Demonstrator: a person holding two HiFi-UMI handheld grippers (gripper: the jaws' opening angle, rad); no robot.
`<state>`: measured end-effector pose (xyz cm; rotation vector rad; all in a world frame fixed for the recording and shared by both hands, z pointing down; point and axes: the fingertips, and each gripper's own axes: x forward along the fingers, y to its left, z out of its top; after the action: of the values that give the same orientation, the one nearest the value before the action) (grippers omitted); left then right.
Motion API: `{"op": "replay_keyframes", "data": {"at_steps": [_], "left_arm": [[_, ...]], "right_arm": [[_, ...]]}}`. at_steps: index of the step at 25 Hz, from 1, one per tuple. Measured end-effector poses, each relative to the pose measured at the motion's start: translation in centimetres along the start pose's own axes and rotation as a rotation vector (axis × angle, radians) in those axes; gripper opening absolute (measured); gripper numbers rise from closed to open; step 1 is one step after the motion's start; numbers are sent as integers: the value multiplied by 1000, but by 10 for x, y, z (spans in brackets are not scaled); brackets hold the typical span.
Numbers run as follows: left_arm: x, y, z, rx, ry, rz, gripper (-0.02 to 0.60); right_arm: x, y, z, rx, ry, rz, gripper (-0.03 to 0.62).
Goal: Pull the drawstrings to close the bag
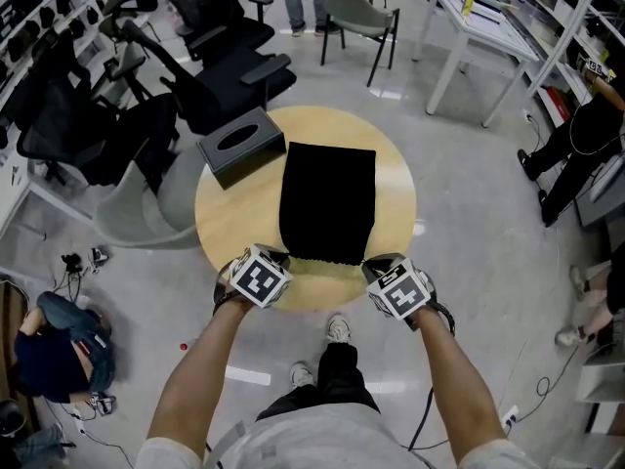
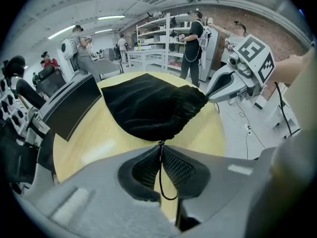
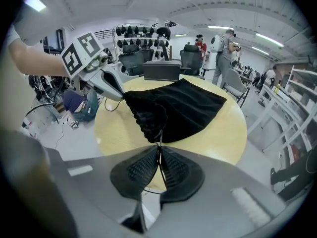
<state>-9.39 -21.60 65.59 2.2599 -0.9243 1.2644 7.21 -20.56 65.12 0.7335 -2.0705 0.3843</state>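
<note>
A black drawstring bag [image 1: 327, 203] lies flat on the round wooden table [image 1: 229, 218], its gathered mouth toward me. My left gripper [image 1: 281, 258] is at the mouth's left corner and my right gripper [image 1: 369, 260] at its right corner. In the left gripper view the left gripper [image 2: 160, 150] is shut on a thin black drawstring [image 2: 159, 170] that runs up to the bag [image 2: 148, 105]. The right gripper view shows the right gripper [image 3: 158, 152] pinching the other drawstring [image 3: 158, 139] just below the puckered bag mouth [image 3: 148, 120].
A dark tissue box [image 1: 241, 145] sits on the table's far left. Black office chairs [image 1: 210, 57] crowd the left side and a grey chair [image 1: 359, 18] stands behind. White tables [image 1: 488, 32] are at the back right. A person [image 1: 54, 345] sits on the floor at left.
</note>
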Motion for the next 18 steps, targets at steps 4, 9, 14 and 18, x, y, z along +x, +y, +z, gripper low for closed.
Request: {"op": "replay_keyframes", "data": {"at_steps": [4,9,14,18], "left_arm": [[-14,11,17,12,-34,29,18],[-31,23,41,31,-78,62,18],[-49,34,66,53,-116,91,17],[-60,42,85,68,-139,114,17]], "right_arm": [[-9,-9,17,-13,-28,-25,23],[-24,-24,40,-29,-69,-71,23],[-40,-39,63,-44,-108,-108,23],[-50,-51,79,-57,-136,-129,23]]}}
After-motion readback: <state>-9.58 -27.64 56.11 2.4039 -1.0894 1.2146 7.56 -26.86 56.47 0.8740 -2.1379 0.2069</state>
